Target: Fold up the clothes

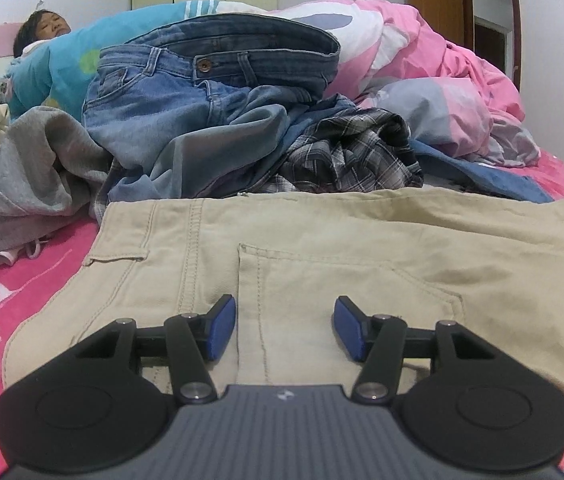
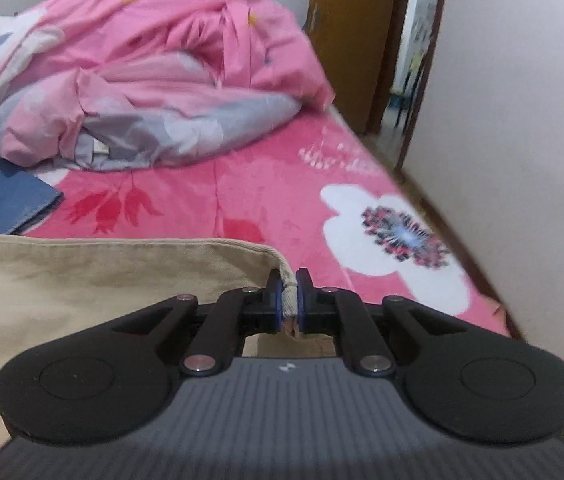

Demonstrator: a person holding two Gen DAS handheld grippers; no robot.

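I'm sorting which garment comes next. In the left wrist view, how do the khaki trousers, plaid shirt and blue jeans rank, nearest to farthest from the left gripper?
1. khaki trousers, lying flat right under the open left gripper.
2. plaid shirt, crumpled just beyond, slightly right.
3. blue jeans, heaped behind, slightly left.

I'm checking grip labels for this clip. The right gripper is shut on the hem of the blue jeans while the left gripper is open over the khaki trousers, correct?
Not quite. The right gripper is shut on the hem of the khaki trousers, not the jeans, as the right wrist view shows. The blue jeans lie in the pile behind. The left gripper is indeed open over the khaki trousers.
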